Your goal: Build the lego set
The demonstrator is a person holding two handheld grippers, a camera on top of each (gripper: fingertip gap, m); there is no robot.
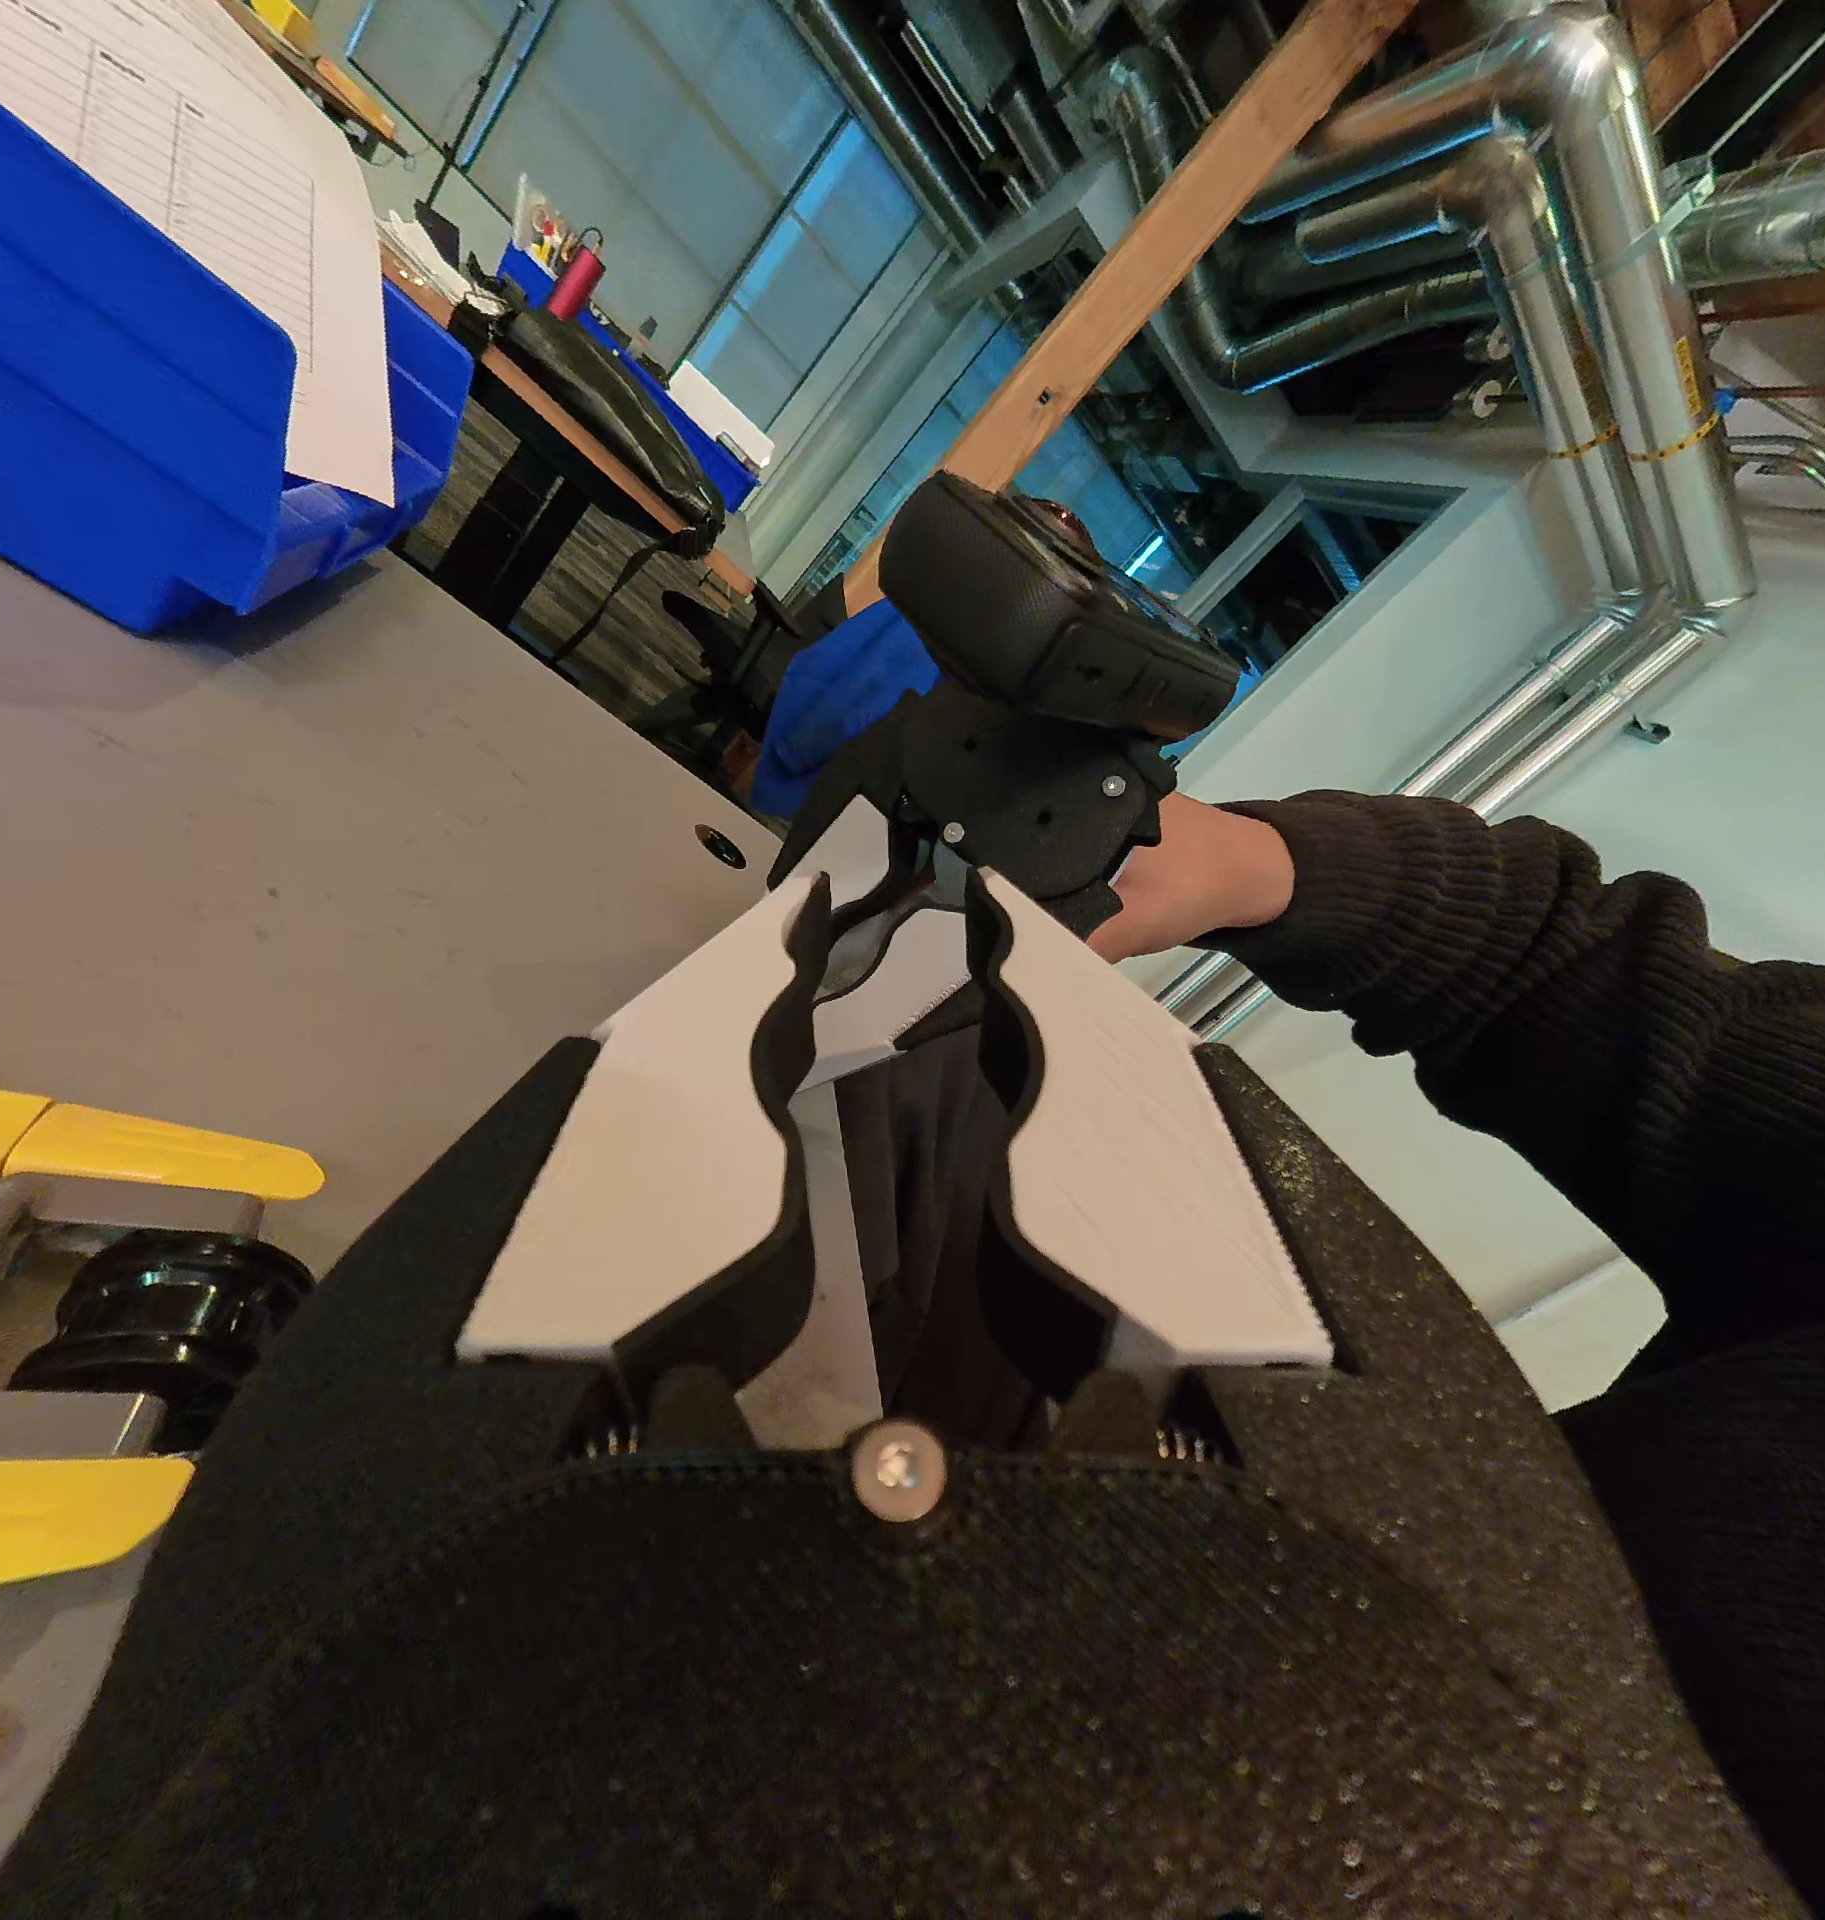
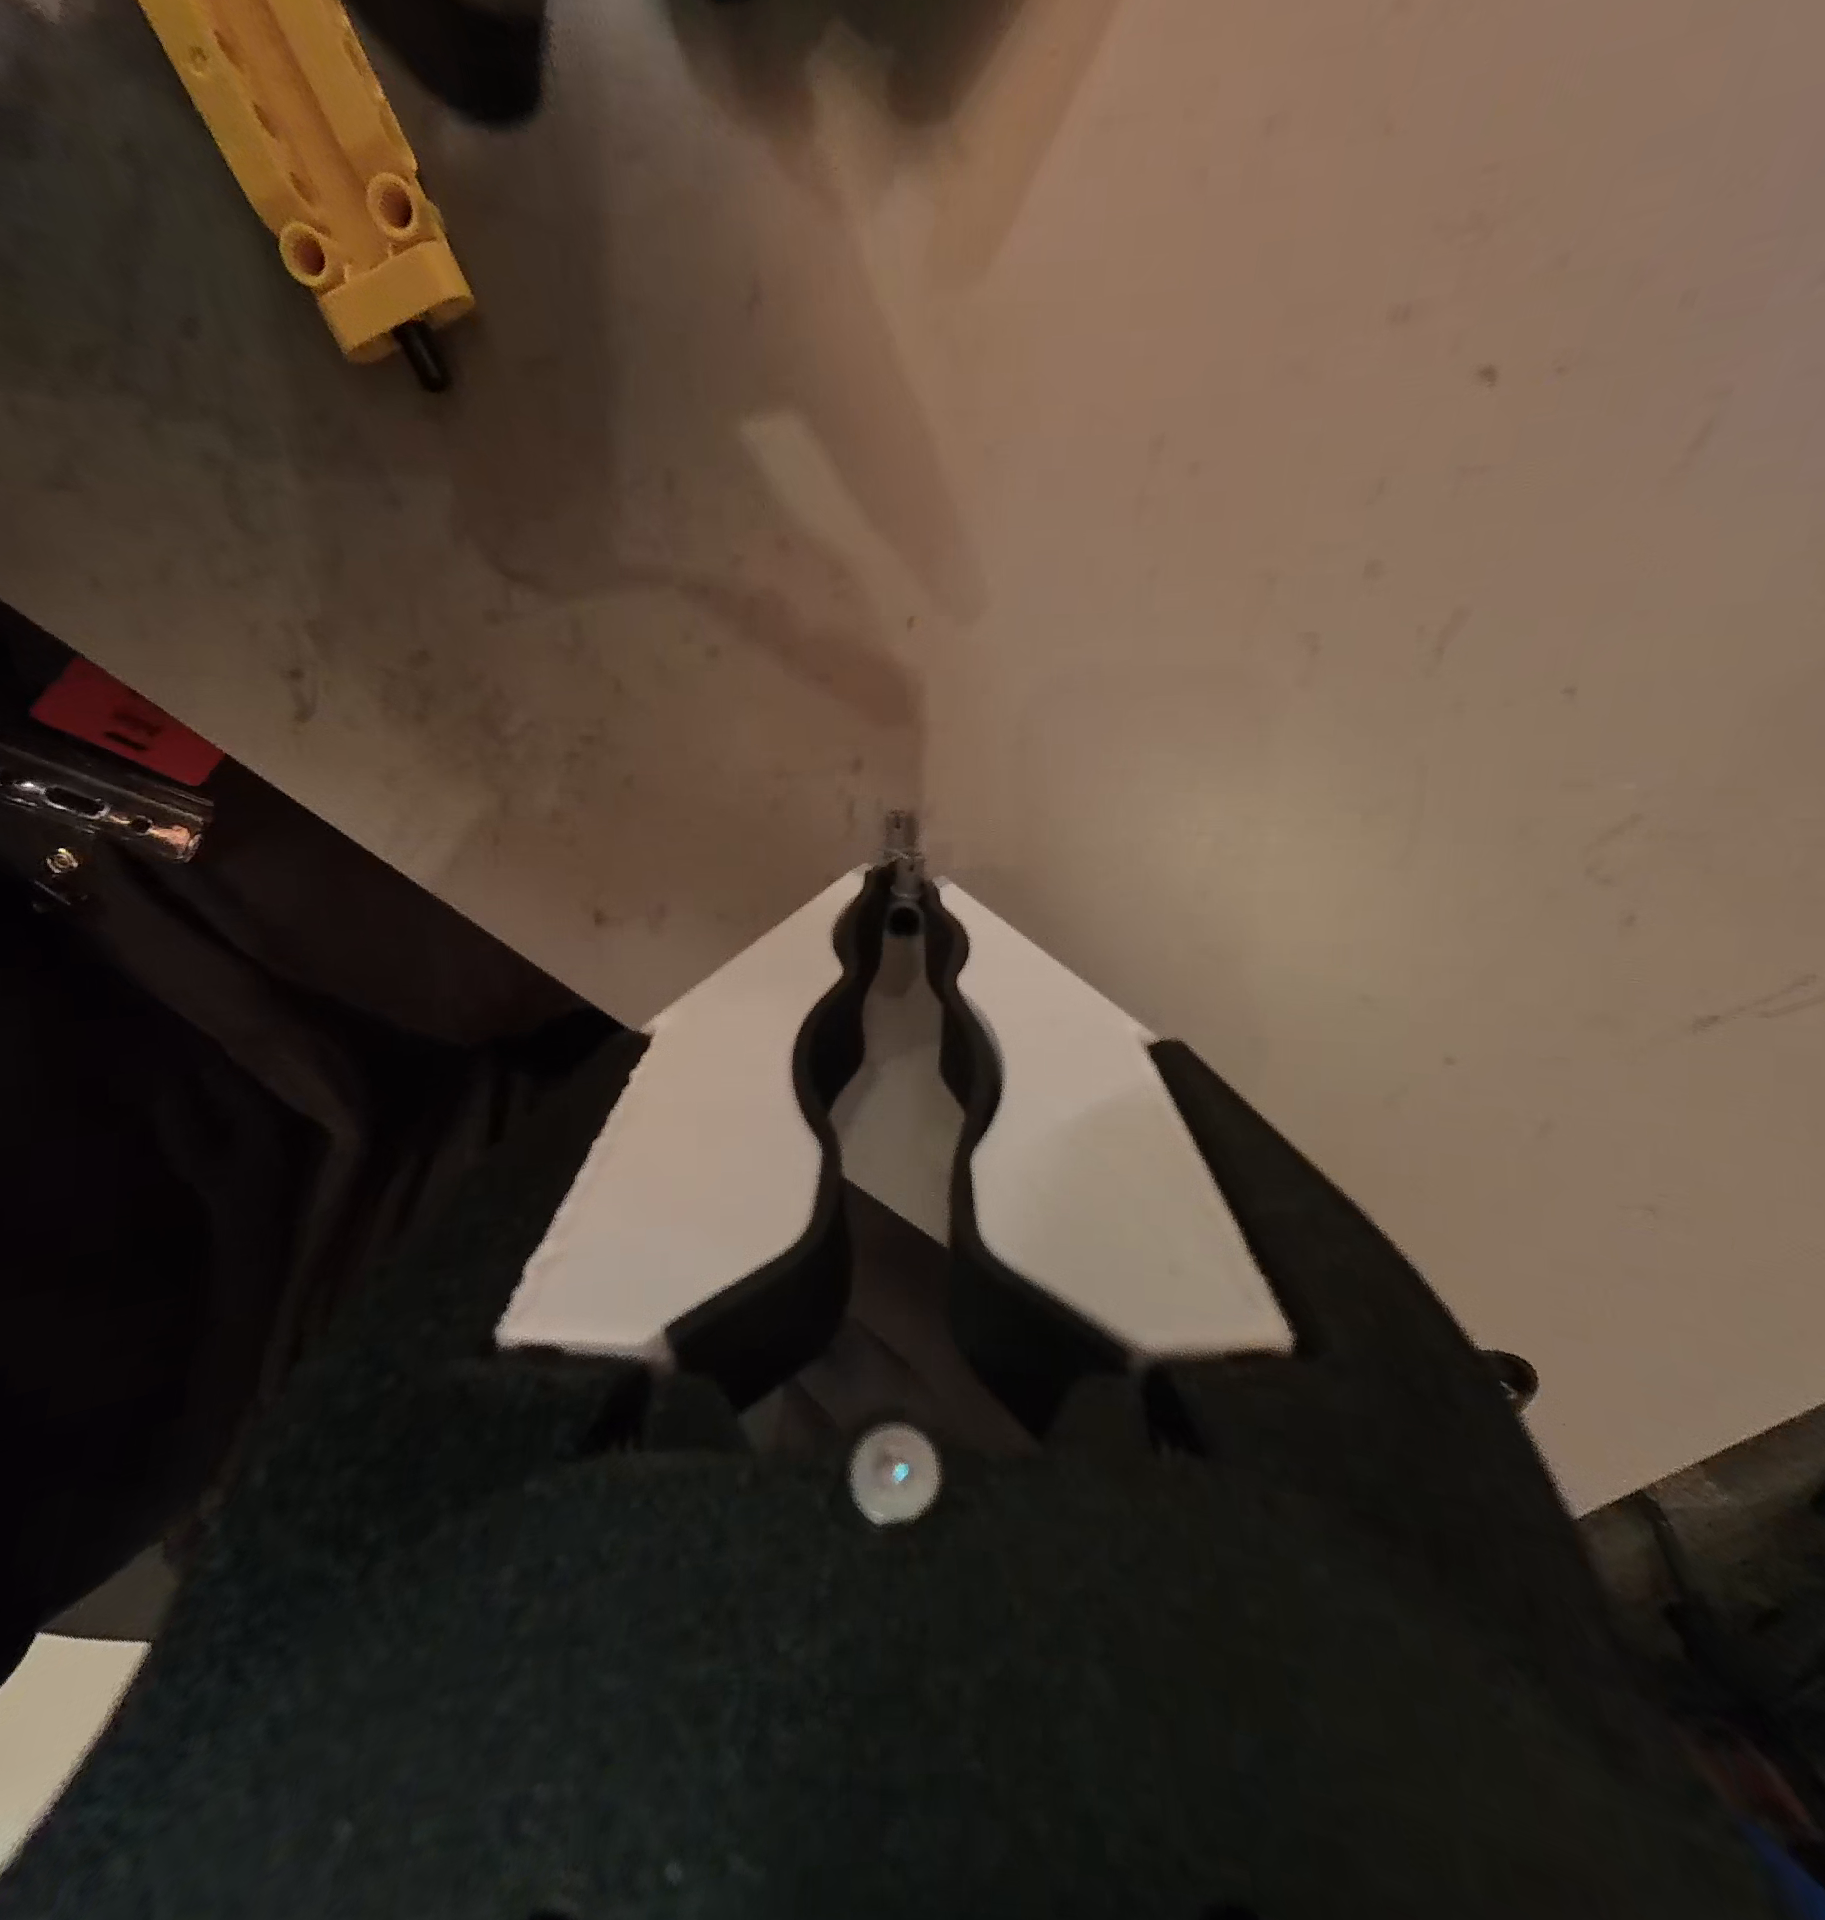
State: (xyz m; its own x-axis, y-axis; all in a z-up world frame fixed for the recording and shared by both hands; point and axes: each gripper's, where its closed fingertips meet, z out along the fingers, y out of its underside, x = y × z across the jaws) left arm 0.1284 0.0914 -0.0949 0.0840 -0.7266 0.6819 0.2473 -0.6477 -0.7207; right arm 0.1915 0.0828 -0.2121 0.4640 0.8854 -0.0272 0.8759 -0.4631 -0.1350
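A: We see the left claw point(image 1: 897, 894) tilted sideways above the edge of the grey tabletop point(image 1: 295, 883), its white fingers point(image 1: 679, 1143) parted with nothing between them. Beyond its tips the right claw point(image 1: 887, 914) points down toward the tabletop, gripped from behind by a hand point(image 1: 1199, 883) in a ribbed black sleeve point(image 1: 1573, 1039), with a black camera point(image 1: 1043, 613) mounted on top.

B: In the right wrist view we see the right claw point(image 2: 900, 904) nearly closed, pinching a small grey metal pin point(image 2: 902, 847) at the very tips. The pin's far end sits at or just above the tabletop point(image 2: 1355, 623); we cannot tell whether it touches.

A: What the pin is exactly we cannot make out: it is tiny and blurred.

B: A yellow plastic beam with round holes and a black peg at its end point(image 2: 336, 177) lies well apart from the pin, cut off by the top edge.

A: At our left edge a yellow, grey and black toy assembly point(image 1: 108, 1320) is cut off too. Farther back stands a blue plastic bin point(image 1: 118, 416) with a printed white sheet point(image 1: 264, 239) over it.
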